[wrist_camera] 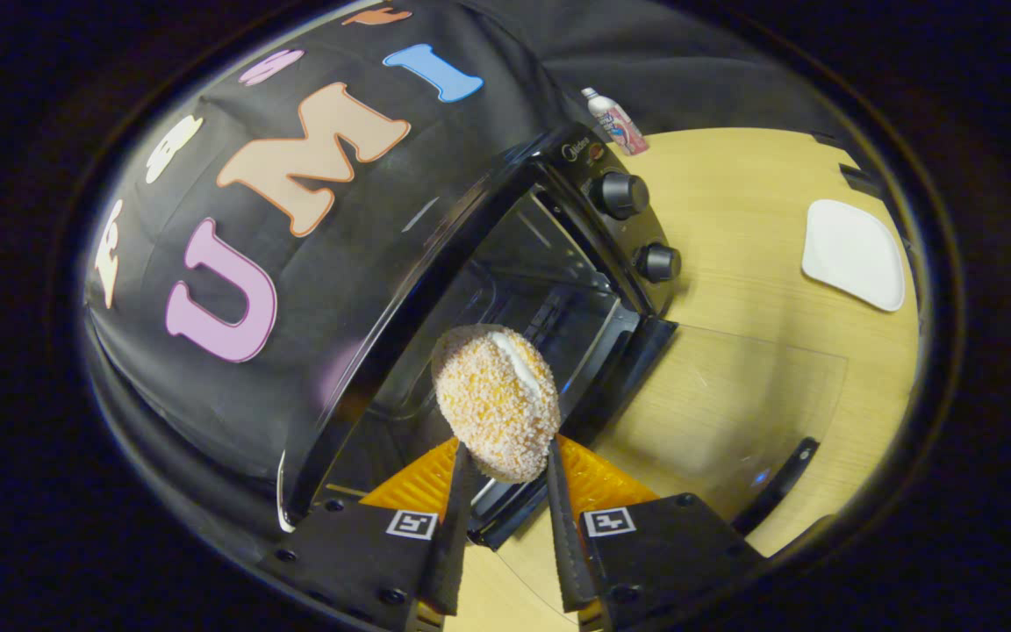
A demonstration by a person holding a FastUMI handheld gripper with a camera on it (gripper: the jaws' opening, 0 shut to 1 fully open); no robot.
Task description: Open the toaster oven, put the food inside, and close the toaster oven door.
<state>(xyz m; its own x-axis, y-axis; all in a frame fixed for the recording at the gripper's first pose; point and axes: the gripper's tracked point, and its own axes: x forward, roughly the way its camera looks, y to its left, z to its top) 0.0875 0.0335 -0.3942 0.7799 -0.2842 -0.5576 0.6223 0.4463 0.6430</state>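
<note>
Your round, sugar-crusted golden bun with a white cream seam [497,399] is held clear of the bench, pinched at its lower end between both fingers of your hand-held gripper [505,465]. Each finger [457,509] presses against a side of the bun, so the grip is closed on the food and not spread. The bun sits directly in front of the open mouth of the black toaster oven [558,263], outside the cavity, just short of the lower front edge.

The toaster oven is the reference for the rest. Its glass door [734,404] is folded fully down and lies flat over the light wooden bench [734,228], with the dark door handle [773,483] at the edge farthest from the oven. The cavity behind the bun is dark; side rails are visible inside it, but you cannot tell from here whether a rack or tray is fitted. Two round black knobs [621,195] sit one beside the other on the control panel next to the opening.

Beyond the control panel, close to the oven's far corner, a small white bottle with a pink-and-red label [615,121] stands against the booth wall. Well apart from the oven, past the lowered door, a white square plate [852,254] rests on the bench.
</note>
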